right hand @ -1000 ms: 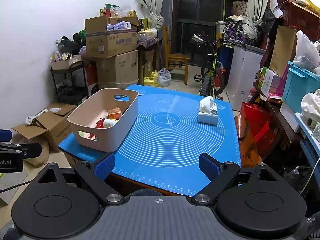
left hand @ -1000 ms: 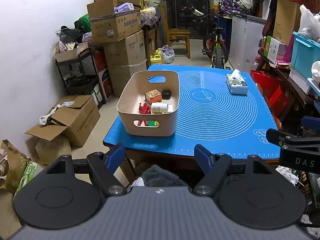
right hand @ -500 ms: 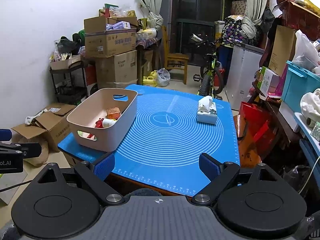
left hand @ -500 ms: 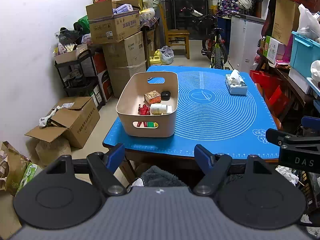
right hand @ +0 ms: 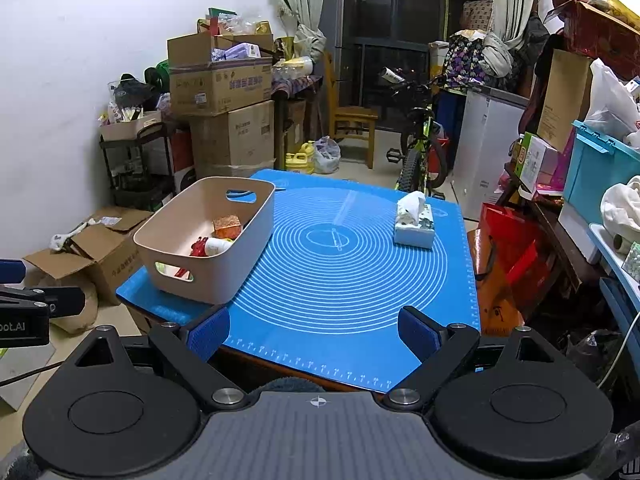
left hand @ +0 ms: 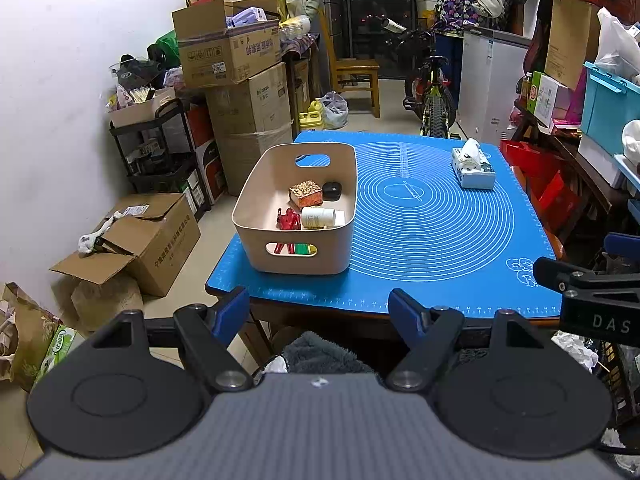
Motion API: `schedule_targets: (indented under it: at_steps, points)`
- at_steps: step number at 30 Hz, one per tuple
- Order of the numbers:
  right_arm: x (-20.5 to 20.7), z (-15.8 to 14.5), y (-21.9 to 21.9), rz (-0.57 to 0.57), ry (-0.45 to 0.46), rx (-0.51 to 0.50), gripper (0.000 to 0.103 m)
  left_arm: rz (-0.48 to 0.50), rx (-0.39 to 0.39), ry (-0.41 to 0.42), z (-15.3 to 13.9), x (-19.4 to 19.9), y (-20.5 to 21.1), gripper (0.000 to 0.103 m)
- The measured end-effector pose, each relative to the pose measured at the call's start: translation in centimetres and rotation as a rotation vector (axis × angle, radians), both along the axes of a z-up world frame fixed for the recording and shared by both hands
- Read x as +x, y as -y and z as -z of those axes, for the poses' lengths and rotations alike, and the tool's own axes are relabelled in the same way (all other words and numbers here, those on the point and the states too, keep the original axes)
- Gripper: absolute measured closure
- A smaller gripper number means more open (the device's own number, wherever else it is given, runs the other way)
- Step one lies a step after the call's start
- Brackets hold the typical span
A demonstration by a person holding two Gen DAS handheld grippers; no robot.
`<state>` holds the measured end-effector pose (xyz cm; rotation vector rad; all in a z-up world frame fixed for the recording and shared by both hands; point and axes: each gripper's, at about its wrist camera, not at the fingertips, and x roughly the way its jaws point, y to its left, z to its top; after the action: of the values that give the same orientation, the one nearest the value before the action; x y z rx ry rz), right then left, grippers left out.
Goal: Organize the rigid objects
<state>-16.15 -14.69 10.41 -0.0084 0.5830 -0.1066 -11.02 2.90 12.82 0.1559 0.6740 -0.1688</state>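
Both grippers hang short of the near edge of the counter, which is covered by a blue silicone baking mat printed with white concentric rings.

Left gripper: jaws spread, nothing between the blue pads. Right gripper: jaws spread wide, also empty; its black body shows at the right edge of the left wrist view.

Beige plastic storage bin with cut-out handles stands on the left part of the mat, near the front edge. Inside it:
- small brown speckled box with orange sides, towards the far end
- black rounded object, just right of that box
- white cylindrical bottle lying on its side
- red toy figure, just beside the bottle's left end
- green and red pieces visible through the near handle slot; shape cannot be told.

White tissue box with patterned sides sits on the far right part of the mat, well apart from the bin.
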Motion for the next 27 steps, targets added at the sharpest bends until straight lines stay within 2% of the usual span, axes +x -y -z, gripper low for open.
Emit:
schedule_targets:
  at_steps: [27]
  points:
    - [-0.15, 0.84, -0.80, -0.003, -0.013, 0.014, 0.011, 0.001, 0.007, -0.006, 0.07, 0.27, 0.00, 0.026]
